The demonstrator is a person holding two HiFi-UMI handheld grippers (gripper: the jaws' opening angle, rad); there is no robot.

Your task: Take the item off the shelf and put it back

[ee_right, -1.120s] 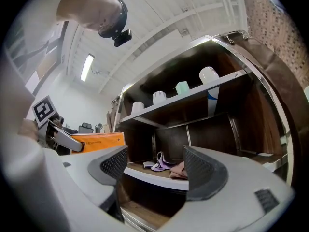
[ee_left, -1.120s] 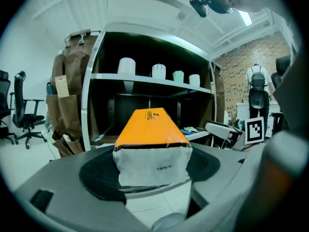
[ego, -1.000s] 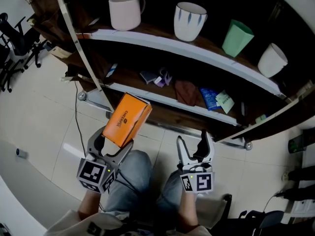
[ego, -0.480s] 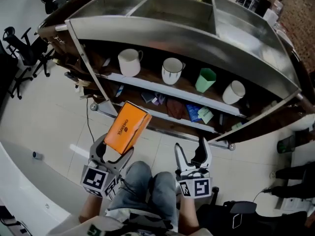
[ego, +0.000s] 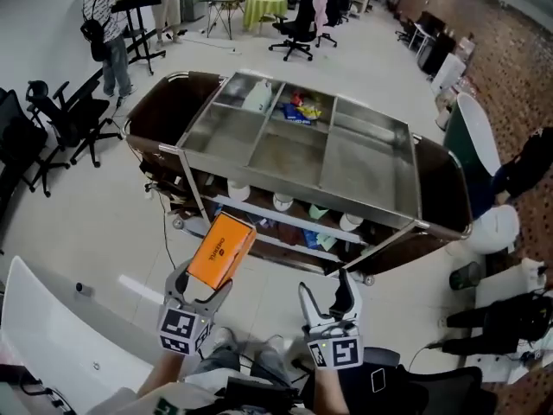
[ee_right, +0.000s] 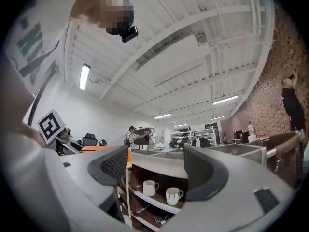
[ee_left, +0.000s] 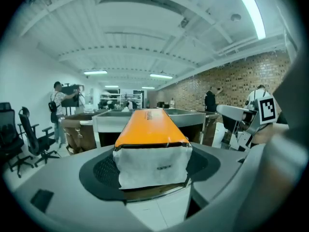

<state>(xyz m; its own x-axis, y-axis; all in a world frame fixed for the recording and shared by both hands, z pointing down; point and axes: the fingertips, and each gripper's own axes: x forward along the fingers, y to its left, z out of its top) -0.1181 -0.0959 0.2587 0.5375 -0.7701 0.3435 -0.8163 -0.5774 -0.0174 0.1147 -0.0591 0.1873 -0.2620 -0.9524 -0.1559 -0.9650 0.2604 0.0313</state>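
Note:
An orange box (ego: 221, 251) with a white end face (ee_left: 150, 166) sticks out forward and upward from my left gripper (ego: 202, 280), whose jaws are shut on its near end. It hangs in the air in front of a brown shelf cart (ego: 164, 115) with a steel compartment top (ego: 354, 158). To the right, my right gripper (ego: 328, 292) is level with the left one, open, with nothing between its fingers (ee_right: 110, 166). Through its gap I see two white cups (ee_right: 150, 187) on the cart's upper shelf (ee_right: 159, 203).
The cart's top compartments hold a white bottle (ego: 258, 98) and some packets (ego: 298, 111). Office chairs (ego: 60, 128) and a standing person (ego: 105, 31) are at the far left. A white curved tabletop (ego: 52, 335) lies at my lower left; dark bags (ego: 492, 318) at the right.
Both grippers and my head have risen a lot. The view went from the lower shelves to above the cart's top. The orange box stays gripped in the left gripper.

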